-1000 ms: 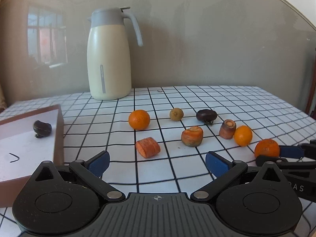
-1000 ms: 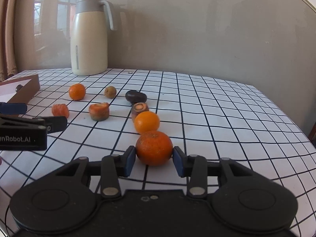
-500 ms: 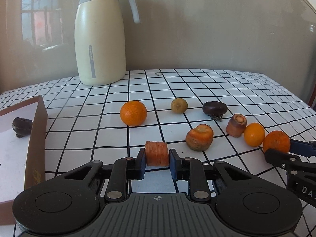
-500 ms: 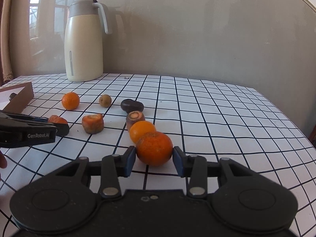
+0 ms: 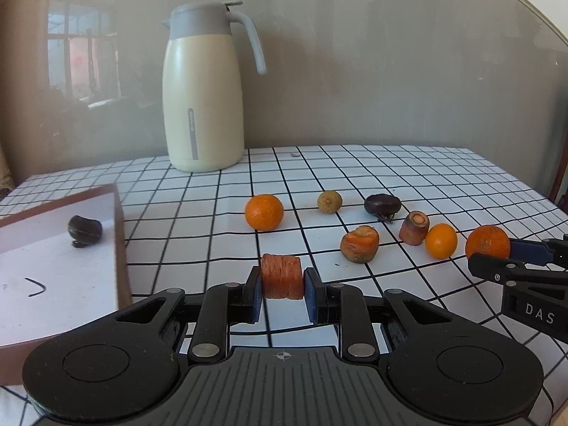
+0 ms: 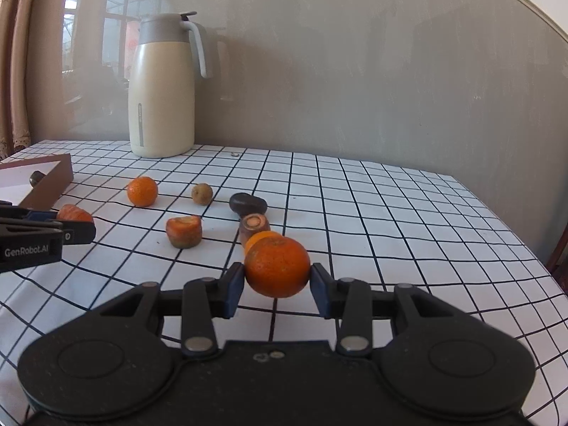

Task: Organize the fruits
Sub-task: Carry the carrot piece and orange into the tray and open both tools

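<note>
Left wrist view: a short ridged orange carrot chunk (image 5: 282, 276) is clamped between the blue pads of the left gripper (image 5: 283, 293), beside the brown-walled white tray (image 5: 119, 234). A round orange tangerine (image 6: 277, 267) is pinched by the right gripper (image 6: 278, 289) above the black-gridded white tablecloth (image 6: 390, 220).
</note>
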`<move>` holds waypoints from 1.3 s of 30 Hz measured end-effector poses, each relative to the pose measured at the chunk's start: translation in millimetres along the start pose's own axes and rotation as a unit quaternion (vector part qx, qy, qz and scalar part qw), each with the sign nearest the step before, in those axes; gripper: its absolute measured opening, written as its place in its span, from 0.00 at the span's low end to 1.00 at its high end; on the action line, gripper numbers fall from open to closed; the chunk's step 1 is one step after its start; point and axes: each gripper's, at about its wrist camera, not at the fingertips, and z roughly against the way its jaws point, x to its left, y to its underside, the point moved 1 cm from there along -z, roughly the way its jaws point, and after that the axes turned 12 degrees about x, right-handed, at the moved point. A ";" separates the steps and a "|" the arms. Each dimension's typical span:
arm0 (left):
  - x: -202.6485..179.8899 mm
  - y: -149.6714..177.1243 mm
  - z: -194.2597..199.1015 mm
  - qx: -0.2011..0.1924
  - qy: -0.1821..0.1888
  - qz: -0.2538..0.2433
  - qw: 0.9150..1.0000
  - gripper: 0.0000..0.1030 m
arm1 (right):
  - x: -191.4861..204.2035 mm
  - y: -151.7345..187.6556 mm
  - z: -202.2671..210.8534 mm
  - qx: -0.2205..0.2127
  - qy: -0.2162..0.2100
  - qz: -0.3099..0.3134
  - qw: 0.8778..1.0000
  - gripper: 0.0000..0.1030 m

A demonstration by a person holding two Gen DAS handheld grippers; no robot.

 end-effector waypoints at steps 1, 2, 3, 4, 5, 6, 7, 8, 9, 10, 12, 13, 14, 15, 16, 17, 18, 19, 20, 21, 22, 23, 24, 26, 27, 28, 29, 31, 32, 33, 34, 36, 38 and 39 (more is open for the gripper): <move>1.8 0.6 4.2 -0.002 -0.001 -0.001 1.000 0.24 | 1.7 -1.0 2.8 -0.003 -0.001 0.001 1.000 0.31; 4.4 1.3 8.5 -0.006 -0.004 -0.002 1.000 0.24 | 3.7 -1.9 5.6 -0.006 -0.002 0.003 1.000 0.31; 6.6 2.2 12.7 -0.008 -0.006 -0.002 1.000 0.24 | 5.7 -3.0 8.5 -0.009 -0.003 0.005 1.000 0.31; 9.6 2.6 16.9 -0.010 -0.008 -0.002 1.000 0.24 | 8.1 -3.9 11.5 -0.012 -0.005 0.007 1.000 0.31; 12.3 3.1 20.4 -0.012 -0.010 -0.002 1.000 0.24 | 10.0 -5.0 14.4 -0.014 -0.006 0.008 1.000 0.31; 15.0 3.7 23.9 -0.014 -0.013 -0.002 1.000 0.24 | 12.5 -5.8 18.3 -0.018 -0.007 0.011 1.000 0.31; 18.5 4.2 27.0 -0.016 -0.016 -0.002 1.000 0.24 | 14.9 -6.8 21.2 -0.021 -0.008 0.012 1.000 0.31; 21.5 5.1 30.2 -0.017 -0.018 -0.001 1.000 0.24 | 17.4 -8.1 23.5 -0.022 -0.010 0.014 1.000 0.31; 24.5 5.8 33.1 -0.019 -0.021 -0.001 1.000 0.24 | 20.1 -9.3 26.7 -0.025 -0.012 0.015 0.999 0.31; 27.9 6.7 35.9 -0.021 -0.024 0.000 0.999 0.24 | 23.2 -10.8 29.5 -0.029 -0.014 0.018 0.999 0.31; 34.7 9.8 42.6 -0.027 -0.031 0.001 0.999 0.24 | 30.2 -13.6 34.2 -0.035 -0.018 0.024 0.999 0.31; 36.9 11.2 45.3 -0.029 -0.036 -0.002 0.999 0.24 | 34.4 -14.7 37.0 -0.038 -0.021 0.027 0.999 0.31; 40.2 12.5 49.1 -0.032 -0.042 -0.004 0.999 0.24 | 38.2 -15.7 38.8 -0.040 -0.023 0.031 0.998 0.31; 44.3 13.4 53.4 -0.036 -0.046 -0.003 0.998 0.24 | 42.6 -16.9 40.3 -0.042 -0.026 0.035 0.998 0.31; 48.0 14.1 57.1 -0.040 -0.049 -0.002 0.998 0.24 | 46.0 -18.0 41.8 -0.044 -0.029 0.039 0.998 0.31; 51.8 15.0 60.5 -0.043 -0.053 0.000 0.998 0.24 | 49.8 -19.2 43.1 -0.046 -0.031 0.042 0.998 0.31; 55.6 16.5 64.3 -0.043 -0.056 0.002 0.998 0.24 | 54.1 -20.5 44.7 -0.049 -0.034 0.046 0.997 0.31; 59.7 17.8 67.2 -0.045 -0.058 0.005 0.997 0.24 | 58.5 -21.3 46.3 -0.051 -0.036 0.049 0.997 0.31; 63.5 19.2 70.0 -0.046 -0.061 0.007 0.997 0.24 | 63.0 -22.7 47.5 -0.053 -0.039 0.052 0.996 0.31; 67.7 20.7 72.6 -0.047 -0.065 0.008 0.997 0.24 | 67.7 -24.0 48.8 -0.056 -0.043 0.054 0.996 0.31; 71.8 22.1 75.1 -0.047 -0.067 0.011 0.997 0.24 | 72.5 -25.9 49.9 -0.058 -0.047 0.056 0.996 0.31; 76.5 23.3 77.9 -0.049 -0.070 0.014 0.996 0.24 | 77.6 -27.6 50.4 -0.061 -0.051 0.059 0.995 0.31; 82.2 24.7 81.3 -0.051 -0.074 0.018 0.996 0.24 | 83.1 -28.9 51.4 -0.063 -0.056 0.062 0.995 0.31; 92.1 27.1 86.6 -0.054 -0.081 0.026 0.995 0.24 | 95.1 -31.3 53.7 -0.067 -0.065 0.068 0.993 0.31; 97.7 28.9 89.7 -0.055 -0.084 0.031 0.994 0.24 | 101.3 -32.8 54.9 -0.070 -0.070 0.072 0.992 0.31; 103.0 30.8 92.6 -0.057 -0.087 0.035 0.994 0.24 | 107.1 -33.9 56.6 -0.073 -0.075 0.076 0.992 0.31; 107.8 32.3 95.1 -0.058 -0.091 0.039 0.993 0.24 | 112.4 -34.4 58.3 -0.076 -0.080 0.079 0.991 0.31; 117.5 34.9 99.5 -0.060 -0.097 0.047 0.992 0.24 | 123.8 -35.1 62.4 -0.081 -0.089 0.086 0.989 0.31; 122.1 36.5 102.3 -0.061 -0.100 0.051 0.992 0.24 | 129.0 -35.8 63.3 -0.082 -0.092 0.090 0.988 0.31; 127.7 38.0 105.2 -0.063 -0.104 0.055 0.991 0.24 | 133.9 -36.4 64.3 -0.085 -0.096 0.093 0.987 0.31; 132.6 39.2 107.5 -0.065 -0.107 0.059 0.990 0.24 | 139.0 -36.8 65.4 -0.086 -0.100 0.097 0.987 0.31; 142.1 42.4 110.7 -0.065 -0.113 0.066 0.989 0.24 | 149.2 -36.9 67.5 -0.088 -0.106 0.103 0.985 0.31; 150.4 44.3 113.9 -0.067 -0.118 0.073 0.988 0.24 | 158.4 -37.6 68.7 -0.091 -0.111 0.110 0.984 0.31; 154.8 46.0 115.5 -0.068 -0.121 0.076 0.987 0.24 | 162.8 -37.3 69.3 -0.092 -0.114 0.114 0.983 0.31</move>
